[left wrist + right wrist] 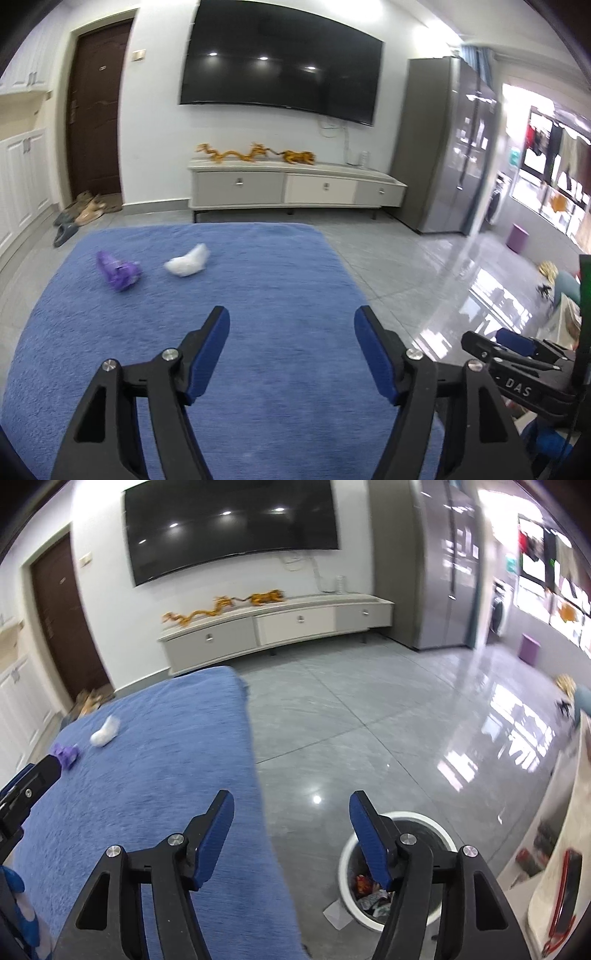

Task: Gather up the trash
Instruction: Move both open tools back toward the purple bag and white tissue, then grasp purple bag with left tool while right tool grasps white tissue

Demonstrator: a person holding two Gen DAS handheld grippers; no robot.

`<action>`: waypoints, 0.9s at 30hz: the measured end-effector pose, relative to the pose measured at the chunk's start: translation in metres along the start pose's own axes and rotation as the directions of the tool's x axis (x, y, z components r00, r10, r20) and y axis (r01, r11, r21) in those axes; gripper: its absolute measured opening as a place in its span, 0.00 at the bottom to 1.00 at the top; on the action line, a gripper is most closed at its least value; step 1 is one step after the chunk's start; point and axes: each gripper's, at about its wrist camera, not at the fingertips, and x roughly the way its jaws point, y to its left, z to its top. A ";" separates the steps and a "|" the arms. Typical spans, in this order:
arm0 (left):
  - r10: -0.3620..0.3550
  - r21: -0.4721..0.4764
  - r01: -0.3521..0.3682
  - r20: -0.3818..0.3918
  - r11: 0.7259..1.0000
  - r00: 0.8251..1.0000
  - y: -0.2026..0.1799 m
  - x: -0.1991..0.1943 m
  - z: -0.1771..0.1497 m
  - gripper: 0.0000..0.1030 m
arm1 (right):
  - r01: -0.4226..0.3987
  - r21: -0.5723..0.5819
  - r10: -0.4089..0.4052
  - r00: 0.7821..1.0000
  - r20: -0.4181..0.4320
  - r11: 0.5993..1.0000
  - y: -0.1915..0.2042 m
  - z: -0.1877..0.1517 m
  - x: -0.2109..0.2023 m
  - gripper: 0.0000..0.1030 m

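A crumpled purple wrapper (119,272) and a crumpled white tissue (187,262) lie at the far left of a blue-covered table (258,277). My left gripper (291,321) is open and empty above the table's near middle, well short of both. My right gripper (291,806) is open and empty, over the table's right edge and beside a white trash bin (345,877) on the floor that holds colourful wrappers. The wrapper (66,755) and tissue (104,733) also show in the right wrist view. The right gripper shows at the left view's right edge (517,349).
A TV cabinet (295,188) stands against the far wall under a wall TV (280,59). A grey fridge (443,147) is at the right. The tiled floor (369,709) lies right of the table. A paper scrap (334,912) lies beside the bin. Shoes (81,210) sit by the door.
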 end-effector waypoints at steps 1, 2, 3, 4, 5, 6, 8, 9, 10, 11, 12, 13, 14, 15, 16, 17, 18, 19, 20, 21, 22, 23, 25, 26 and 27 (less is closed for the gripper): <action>0.011 -0.016 -0.011 -0.002 1.000 1.000 0.011 0.001 0.000 0.67 | -0.006 -0.020 0.006 1.000 -0.004 1.000 0.010 0.002 0.002 0.61; 0.020 -0.030 -0.020 -0.004 0.999 1.000 0.020 0.001 -0.002 0.67 | -0.013 -0.039 0.012 1.000 -0.008 0.999 0.019 0.004 0.005 0.61; 0.031 -0.041 -0.031 -0.007 0.999 0.999 0.029 0.003 -0.003 0.67 | -0.018 -0.052 0.017 1.000 -0.011 0.999 0.025 0.004 0.006 0.62; 0.044 -0.052 -0.044 -0.011 0.998 0.999 0.038 0.005 -0.005 0.67 | -0.028 -0.075 0.027 0.999 -0.017 0.997 0.036 0.004 0.009 0.62; 0.055 -0.059 -0.056 -0.017 0.997 0.998 0.045 0.007 -0.006 0.67 | -0.037 -0.092 0.035 0.999 -0.023 0.995 0.045 0.005 0.013 0.62; 0.070 -0.067 -0.072 -0.027 0.995 0.997 0.053 0.011 -0.009 0.67 | -0.047 -0.109 0.044 0.999 -0.030 0.993 0.053 0.006 0.017 0.62; 0.091 -0.076 -0.095 -0.047 0.993 0.995 0.067 0.017 -0.014 0.67 | -0.064 -0.138 0.058 0.997 -0.047 0.988 0.069 0.006 0.024 0.62; 0.103 -0.084 -0.109 -0.068 0.991 0.992 0.076 0.023 -0.016 0.67 | -0.072 -0.148 0.065 0.996 -0.054 0.986 0.075 0.006 0.027 0.62; 0.109 -0.090 -0.116 -0.080 0.989 0.991 0.081 0.026 -0.019 0.67 | -0.086 -0.156 0.076 0.995 -0.064 0.984 0.081 0.006 0.031 0.62; 0.116 -0.101 -0.126 -0.095 0.987 0.989 0.088 0.031 -0.020 0.67 | -0.103 -0.165 0.091 0.993 -0.080 0.981 0.089 0.007 0.038 0.62; 0.125 -0.111 -0.137 -0.106 0.984 0.986 0.098 0.034 -0.021 0.67 | -0.121 -0.172 0.105 0.990 -0.098 0.978 0.098 0.007 0.044 0.62; 0.135 -0.122 -0.149 -0.117 0.981 0.984 0.108 0.038 -0.022 0.67 | -0.136 -0.180 0.117 0.987 -0.113 0.974 0.106 0.009 0.052 0.62; 0.144 -0.129 -0.160 -0.124 0.979 0.982 0.117 0.042 -0.021 0.67 | -0.148 -0.191 0.126 0.984 -0.124 0.970 0.113 0.009 0.055 0.62; 0.154 -0.134 -0.171 -0.129 0.976 0.980 0.126 0.045 -0.020 0.67 | -0.160 -0.202 0.135 0.982 -0.132 0.966 0.121 0.009 0.060 0.62; 0.164 -0.141 -0.182 -0.134 0.973 0.977 0.137 0.049 -0.018 0.67 | -0.182 -0.219 0.152 0.978 -0.146 0.959 0.132 0.012 0.068 0.62; 0.170 -0.153 -0.191 -0.138 0.970 0.976 0.148 0.053 -0.017 0.67 | -0.197 -0.225 0.165 0.974 -0.154 0.954 0.138 0.014 0.073 0.62; 0.176 -0.169 -0.199 -0.144 0.965 0.974 0.159 0.058 -0.015 0.67 | -0.219 -0.228 0.184 0.969 -0.165 0.949 0.146 0.017 0.080 0.62; 0.181 -0.192 -0.209 -0.152 0.959 0.972 0.173 0.064 -0.012 0.67 | -0.230 -0.230 0.193 0.966 -0.172 0.946 0.151 0.019 0.084 0.62; 0.184 -0.211 -0.215 -0.157 0.954 0.970 0.184 0.068 -0.008 0.69 | -0.246 -0.233 0.207 0.962 -0.180 0.941 0.159 0.023 0.092 0.62; 0.189 -0.229 -0.223 -0.160 0.947 0.969 0.196 0.074 -0.005 0.71 | -0.264 -0.238 0.222 0.957 -0.188 0.935 0.167 0.027 0.100 0.62; 0.201 -0.245 -0.237 -0.162 0.940 0.966 0.208 0.081 0.000 0.76 | -0.275 -0.240 0.232 0.954 -0.192 0.931 0.172 0.029 0.104 0.62; 0.208 -0.254 -0.245 -0.162 0.936 0.965 0.216 0.087 0.004 0.76 | -0.295 -0.247 0.249 0.947 -0.201 0.923 0.183 0.033 0.113 0.63; 0.208 -0.264 -0.247 -0.168 0.932 0.964 0.233 0.101 0.013 0.76 | -0.319 -0.257 0.269 0.939 -0.212 0.912 0.198 0.039 0.124 0.63; 0.204 -0.267 -0.245 -0.172 0.932 0.964 0.238 0.107 0.017 0.77 | -0.332 -0.265 0.279 0.935 -0.217 0.905 0.208 0.043 0.132 0.64; 0.199 -0.264 -0.242 -0.180 0.934 0.963 0.243 0.114 0.020 0.77 | -0.344 -0.267 0.290 0.931 -0.222 0.900 0.216 0.046 0.138 0.64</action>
